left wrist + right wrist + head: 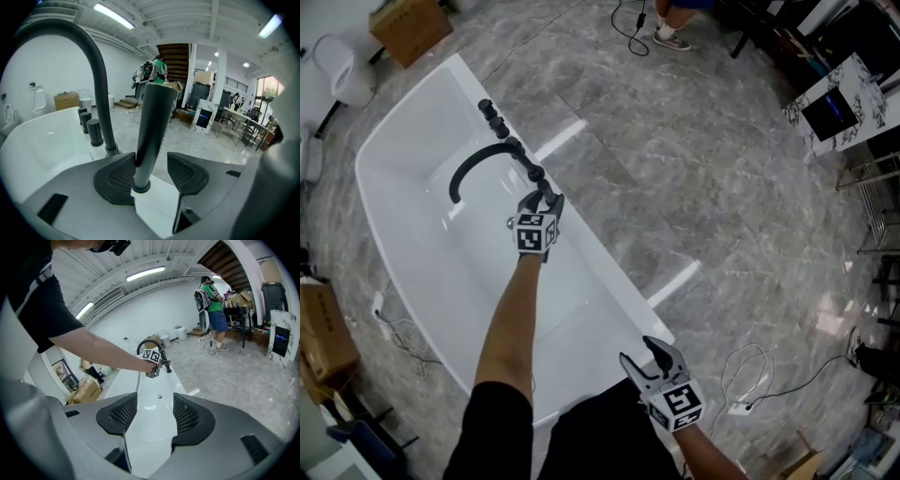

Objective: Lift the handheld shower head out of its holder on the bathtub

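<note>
Left tongs [152,174] gape around the shower head [152,131], barely visible from overhead; right tongs [150,416] apart, empty.

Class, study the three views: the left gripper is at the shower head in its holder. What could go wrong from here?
1. The shower head sits off-centre in the left gripper. It is close against one pad, with a clear gap at the other pad. Closing may shove it sideways, so it could bind in its holder or slip.
2. The curved faucet spout stands close behind, so a tilted lift might knock it.
</note>
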Tool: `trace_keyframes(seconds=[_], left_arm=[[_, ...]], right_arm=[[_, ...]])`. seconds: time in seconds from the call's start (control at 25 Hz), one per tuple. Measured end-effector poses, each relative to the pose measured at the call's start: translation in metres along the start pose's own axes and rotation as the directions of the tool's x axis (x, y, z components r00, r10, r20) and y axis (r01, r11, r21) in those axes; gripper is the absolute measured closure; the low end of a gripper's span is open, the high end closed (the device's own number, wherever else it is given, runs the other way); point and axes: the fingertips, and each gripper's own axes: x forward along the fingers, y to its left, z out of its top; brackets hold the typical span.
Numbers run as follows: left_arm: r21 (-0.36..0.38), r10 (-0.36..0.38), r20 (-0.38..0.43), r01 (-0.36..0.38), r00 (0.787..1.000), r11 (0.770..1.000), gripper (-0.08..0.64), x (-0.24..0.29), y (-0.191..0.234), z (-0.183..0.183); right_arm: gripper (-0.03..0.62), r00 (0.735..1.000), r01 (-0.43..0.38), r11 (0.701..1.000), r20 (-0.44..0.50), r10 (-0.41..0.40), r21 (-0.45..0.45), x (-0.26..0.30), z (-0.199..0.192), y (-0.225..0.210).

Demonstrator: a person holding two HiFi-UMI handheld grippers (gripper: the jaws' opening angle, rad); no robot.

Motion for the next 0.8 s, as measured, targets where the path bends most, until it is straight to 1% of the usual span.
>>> trace_keyframes(seconds=[0.08, 0.2, 0.4, 0.56, 0.72, 0.8], left_arm=[[0.018, 0.007, -0.007, -0.006, 1.000, 1.000, 0.398, 0.002, 0.004, 0.001], [0.052, 0.021, -0.034, -0.020, 0.999, 0.998, 0.425, 0.001, 0.008, -0.001], [0.048, 0.027, -0.072, -0.024, 0.997, 0.999, 0.434, -0.005, 0.010, -0.001], [0.045, 0.018, -0.058, -0.015, 0.998, 0.999, 0.434, -0.017, 0.011, 0.007], [0.050, 0.016, -0.034, -0.014, 0.999, 0.999, 0.434, -0.033, 0.012, 0.023], [0.055, 0.015, -0.024, -0.013, 1.000, 0.998, 0.434, -0.041, 0.012, 0.033]], right_arm=[[0.383, 1.000, 0.021, 1.000, -0.019, -0.021, 0.015, -0.002, 0.000, -0.005], [0.383, 0.997, 0.055, 0.998, -0.054, -0.054, 0.021, -0.006, 0.003, -0.007], [0.383, 0.999, 0.044, 0.999, -0.019, -0.044, 0.013, -0.010, 0.008, -0.004], [0.383, 0.999, 0.046, 0.999, -0.002, -0.046, 0.015, -0.011, 0.017, -0.001], [0.383, 0.998, 0.025, 1.000, 0.051, -0.026, 0.010, -0.012, 0.023, 0.006], [0.383, 0.999, 0.026, 1.000, 0.041, -0.026, -0.001, -0.015, 0.032, 0.011]])
